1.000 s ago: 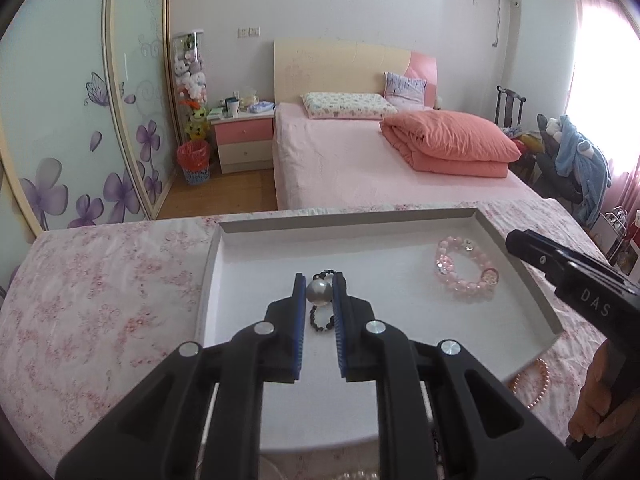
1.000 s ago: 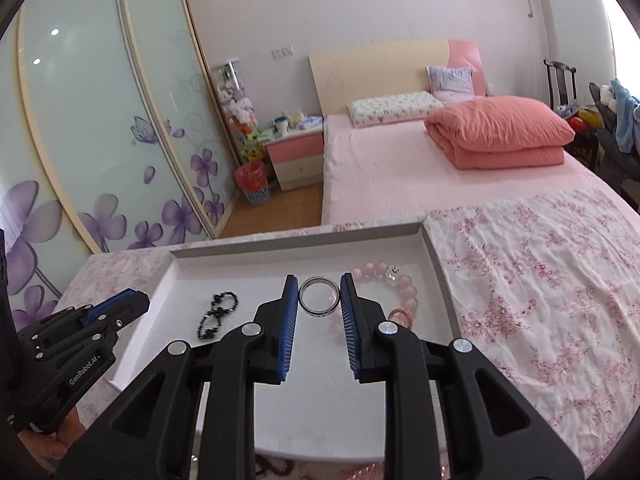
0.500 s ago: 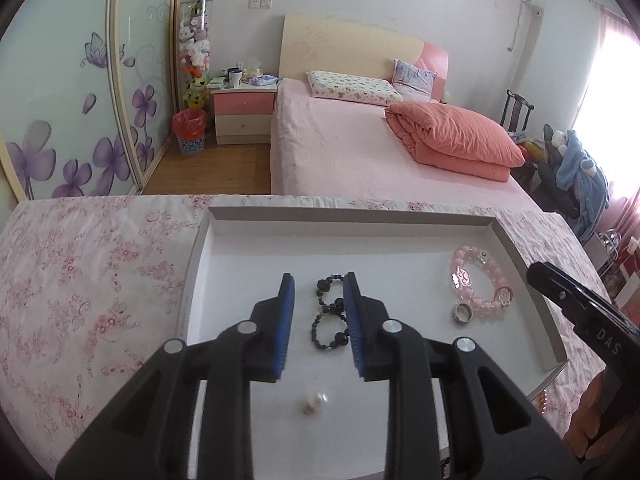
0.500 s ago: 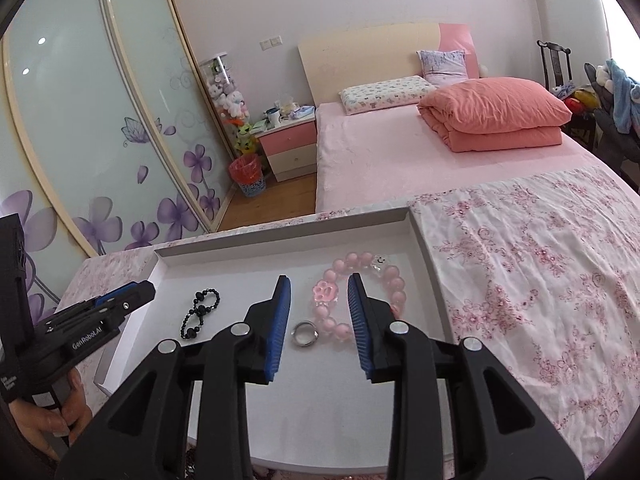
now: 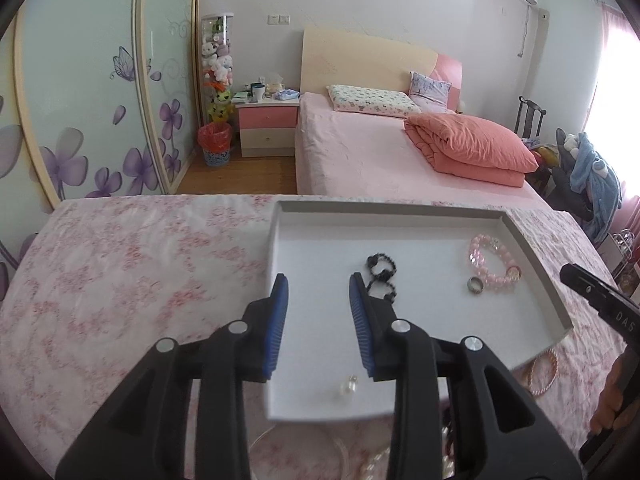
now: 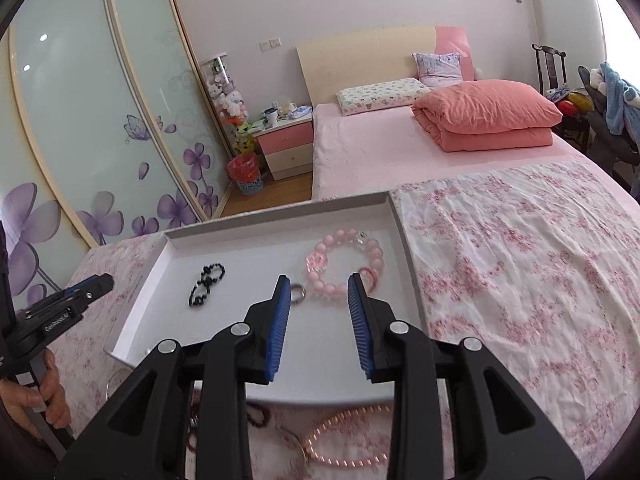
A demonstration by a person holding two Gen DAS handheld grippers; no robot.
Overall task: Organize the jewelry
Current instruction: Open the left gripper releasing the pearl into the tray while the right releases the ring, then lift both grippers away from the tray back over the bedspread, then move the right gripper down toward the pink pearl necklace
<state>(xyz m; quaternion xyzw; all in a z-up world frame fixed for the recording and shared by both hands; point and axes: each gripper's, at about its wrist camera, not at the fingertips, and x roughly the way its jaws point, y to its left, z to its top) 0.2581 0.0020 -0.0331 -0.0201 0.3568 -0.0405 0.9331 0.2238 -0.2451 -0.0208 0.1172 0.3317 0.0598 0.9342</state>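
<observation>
Two views, left wrist: left gripper [image 5: 316,280] opening, empty, over tray [image 5: 540,276], pearl [image 5: 349,385] below, black beads [image 5: 380,270] beside; right wrist: right gripper [image 6: 318,282] apart, empty, ring [image 6: 297,293] and pink bracelet [image 6: 344,260] just ahead in tray.

Left gripper [image 5: 316,284] opening, pearl [image 5: 349,385] dropped; right gripper [image 6: 316,284] released ring [image 6: 297,293].

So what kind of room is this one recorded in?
A home bedroom, most likely. A bed with a folded pink quilt stands behind the work surface, with a nightstand beside it and a sliding-door wardrobe with purple flower decals. The jewelry tray sits on a floral cloth.
</observation>
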